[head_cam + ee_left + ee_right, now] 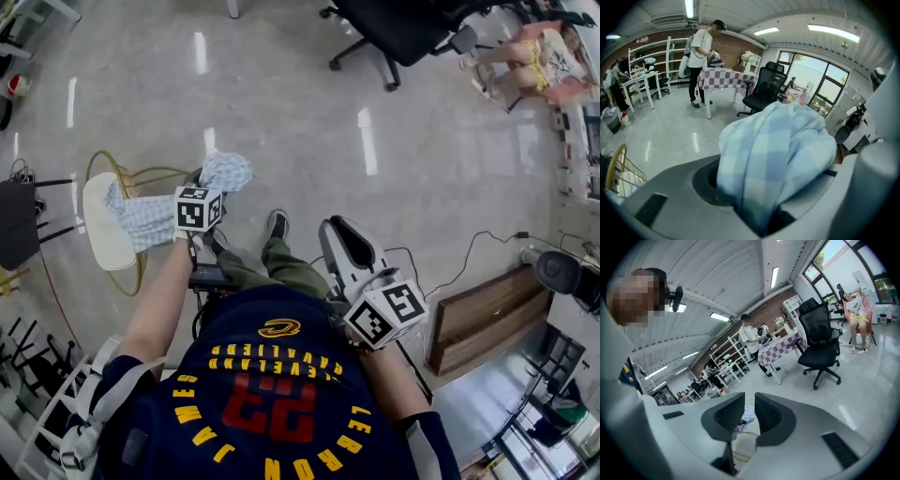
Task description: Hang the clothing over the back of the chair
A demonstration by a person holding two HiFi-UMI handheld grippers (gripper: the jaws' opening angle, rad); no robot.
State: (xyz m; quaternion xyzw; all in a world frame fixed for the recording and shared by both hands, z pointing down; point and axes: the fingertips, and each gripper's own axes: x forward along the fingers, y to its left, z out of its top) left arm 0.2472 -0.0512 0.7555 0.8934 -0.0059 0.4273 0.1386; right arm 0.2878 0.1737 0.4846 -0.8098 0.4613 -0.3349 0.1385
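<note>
Draping step: left gripper (205, 186), jaws opening around the checked clothing (778, 145); let it settle evenly over the chair (101, 236) back before withdrawing. Right gripper (747, 414): barely parted, empty.

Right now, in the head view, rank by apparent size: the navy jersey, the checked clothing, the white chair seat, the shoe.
1. Navy jersey, nearest the camera.
2. Checked clothing and white chair seat, about alike, the seat partly covered.
3. Black shoe, smallest.
</note>
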